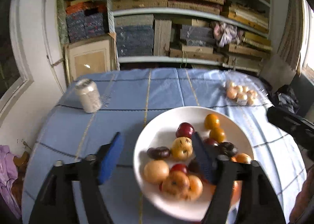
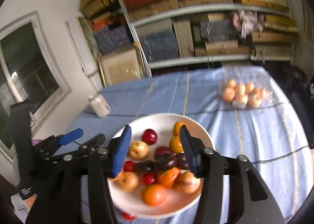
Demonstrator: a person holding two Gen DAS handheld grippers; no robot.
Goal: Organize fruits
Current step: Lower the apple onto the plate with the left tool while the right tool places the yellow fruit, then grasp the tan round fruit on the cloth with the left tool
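A white plate on the blue cloth holds several fruits: oranges, red plums, dark plums and speckled yellow fruits. My left gripper is open. Its left finger hangs over the cloth and its right finger over the plate among the fruit, with the plate's left rim between them. My right gripper is open above the plate, and nothing is pressed between its blue pads. The left gripper's fingers also show at the left of the right wrist view.
A clear bag of pale round fruits lies at the table's far right. A light can stands at the far left. Shelves packed with boxes rise behind the table. A purple cloth lies off its left edge.
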